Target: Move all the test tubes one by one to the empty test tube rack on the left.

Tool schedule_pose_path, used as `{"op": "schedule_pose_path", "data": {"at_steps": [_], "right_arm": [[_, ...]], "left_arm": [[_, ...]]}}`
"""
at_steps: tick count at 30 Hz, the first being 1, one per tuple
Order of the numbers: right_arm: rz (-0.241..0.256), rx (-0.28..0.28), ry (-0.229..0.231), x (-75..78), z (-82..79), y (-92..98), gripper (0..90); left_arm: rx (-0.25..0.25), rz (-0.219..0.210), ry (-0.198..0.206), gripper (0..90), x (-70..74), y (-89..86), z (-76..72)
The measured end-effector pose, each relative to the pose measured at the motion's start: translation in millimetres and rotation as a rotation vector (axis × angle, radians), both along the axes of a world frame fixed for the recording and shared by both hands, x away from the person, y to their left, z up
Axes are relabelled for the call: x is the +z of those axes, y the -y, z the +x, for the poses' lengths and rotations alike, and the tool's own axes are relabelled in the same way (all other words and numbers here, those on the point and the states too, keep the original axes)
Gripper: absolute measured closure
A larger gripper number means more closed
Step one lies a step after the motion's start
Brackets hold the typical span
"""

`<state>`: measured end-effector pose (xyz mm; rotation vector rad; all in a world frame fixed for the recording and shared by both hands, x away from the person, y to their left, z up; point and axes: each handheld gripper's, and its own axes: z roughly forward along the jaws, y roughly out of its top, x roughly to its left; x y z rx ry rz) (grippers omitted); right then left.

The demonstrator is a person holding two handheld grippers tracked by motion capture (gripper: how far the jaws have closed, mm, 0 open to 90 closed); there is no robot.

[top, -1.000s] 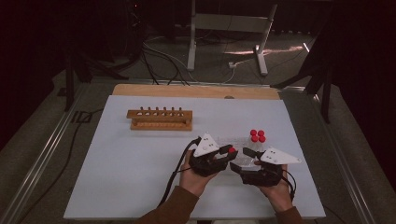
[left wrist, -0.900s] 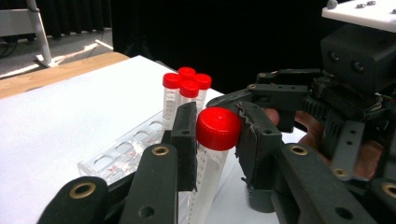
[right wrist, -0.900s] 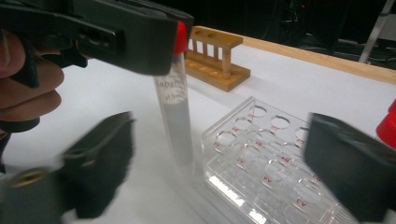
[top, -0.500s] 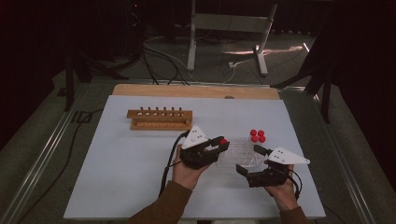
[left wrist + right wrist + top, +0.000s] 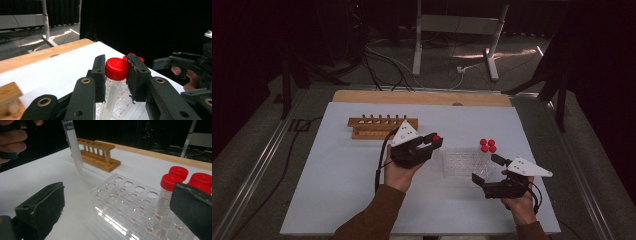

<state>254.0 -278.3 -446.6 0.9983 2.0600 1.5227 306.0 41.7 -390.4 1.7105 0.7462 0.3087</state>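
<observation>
1. Left gripper, in the high view, is clamping a red-capped tube and holding it in the air between the wooden rack behind it and the clear plastic rack off its jaw tips. The right gripper is sitting near the clear rack's front corner with its jaws spread and nothing in them, probably waiting to steady that rack. Three more capped tubes are standing in the rack's far corner, beyond the right gripper. Everything is resting on the white table.

2. Left gripper view: the jaws are pinching the red-capped tube just under and around its cap, so the tube is hanging roughly upright, a grip that should suit lowering it tip-first into a hole. The clear plastic rack is lying below the jaws, and the other hand with its gripper is facing them from the right edge.

3. Right gripper view: the two black pads are standing wide apart. Between them the clear plastic rack is showing many empty holes, with capped tubes grouped just ahead of the right pad. The red-capped tube held by the other gripper is hanging, tip down, above the table beyond the left pad, clear of the wooden rack farther back.
</observation>
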Motion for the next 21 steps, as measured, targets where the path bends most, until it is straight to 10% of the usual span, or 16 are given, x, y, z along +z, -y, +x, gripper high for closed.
{"op": "schedule_pose_path", "data": {"at_steps": [21], "right_arm": [[0.003, 0.0, 0.002, -0.2, -1.0, 4.0, 0.0]], "left_arm": [[0.106, 0.019, 0.052, 71.0, 14.6, -31.7, 30.5]]}}
